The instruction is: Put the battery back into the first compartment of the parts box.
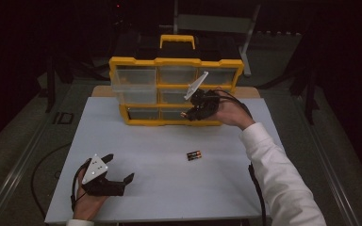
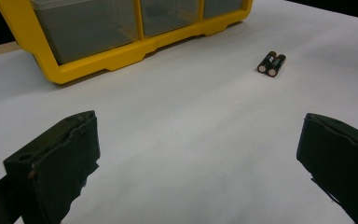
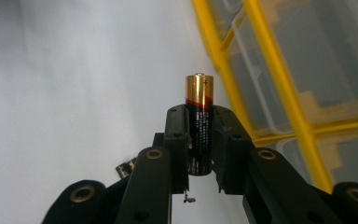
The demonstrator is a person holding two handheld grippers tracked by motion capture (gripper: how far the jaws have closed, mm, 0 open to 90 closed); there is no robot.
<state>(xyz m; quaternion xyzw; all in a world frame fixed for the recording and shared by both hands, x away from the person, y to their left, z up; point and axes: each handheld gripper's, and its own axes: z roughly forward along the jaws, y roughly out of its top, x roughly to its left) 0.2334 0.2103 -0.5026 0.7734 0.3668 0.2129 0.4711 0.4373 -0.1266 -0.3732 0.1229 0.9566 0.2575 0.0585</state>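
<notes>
A yellow drawer cabinet (image 1: 175,89) with clear drawers stands at the back of the white table (image 1: 165,188). My right gripper (image 1: 188,114) hovers in front of its lower right drawers, shut on a black and copper battery (image 3: 199,126) that stands upright between the pads. Two more batteries (image 1: 193,155) lie side by side mid-table, also seen as the pair of batteries (image 2: 271,64) in the left gripper view. My left gripper (image 1: 121,167) rests open near the front left edge, nothing between its wide-set fingers (image 2: 56,163).
The cabinet (image 2: 98,42) has a yellow carry handle (image 1: 176,41) on top. Cables trail off the table's left and right sides. Dark floor surrounds the table; bare white surface lies between the grippers.
</notes>
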